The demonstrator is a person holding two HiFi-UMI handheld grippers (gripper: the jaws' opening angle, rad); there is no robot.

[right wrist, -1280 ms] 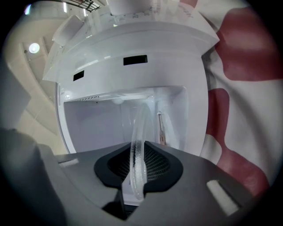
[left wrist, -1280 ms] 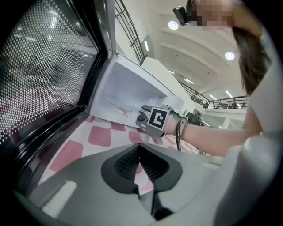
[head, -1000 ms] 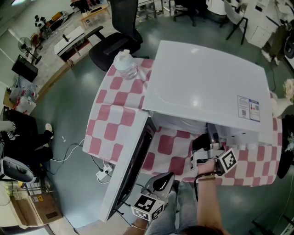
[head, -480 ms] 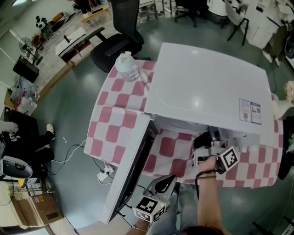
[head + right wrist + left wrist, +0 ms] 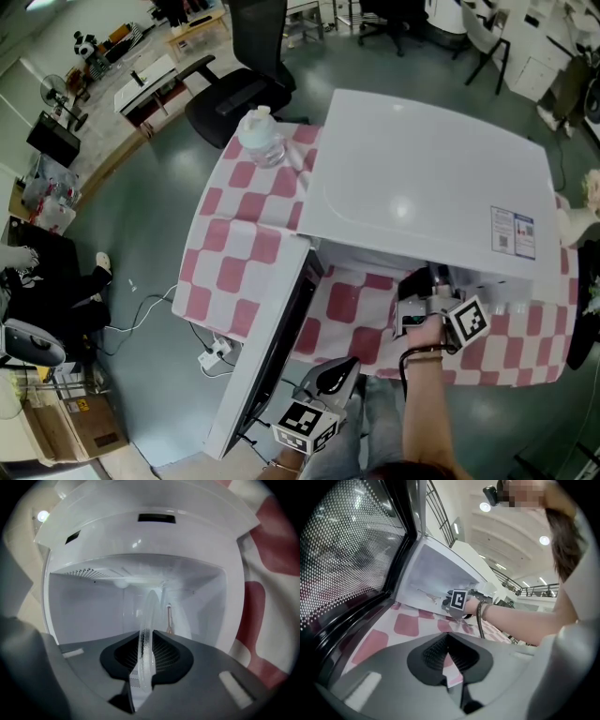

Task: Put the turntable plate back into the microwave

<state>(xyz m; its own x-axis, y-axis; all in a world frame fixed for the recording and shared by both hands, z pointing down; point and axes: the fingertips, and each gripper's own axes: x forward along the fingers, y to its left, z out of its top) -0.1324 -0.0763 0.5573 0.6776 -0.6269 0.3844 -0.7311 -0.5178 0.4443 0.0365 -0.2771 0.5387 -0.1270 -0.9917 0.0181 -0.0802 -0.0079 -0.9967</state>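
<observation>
The right gripper (image 5: 145, 654) is seen with its jaws pinched on the rim of the glass turntable plate (image 5: 151, 613), which is viewed edge-on between the pads. The plate is held at the mouth of the white cavity (image 5: 89, 609) of the microwave (image 5: 422, 178), whose door (image 5: 272, 347) is swung wide open. The left gripper (image 5: 449, 657) is kept low beside that door, its jaws pressed together with nothing between them. The microwave is set on a red-and-white checked tablecloth (image 5: 234, 239), where a water bottle (image 5: 258, 136) is also stood.
</observation>
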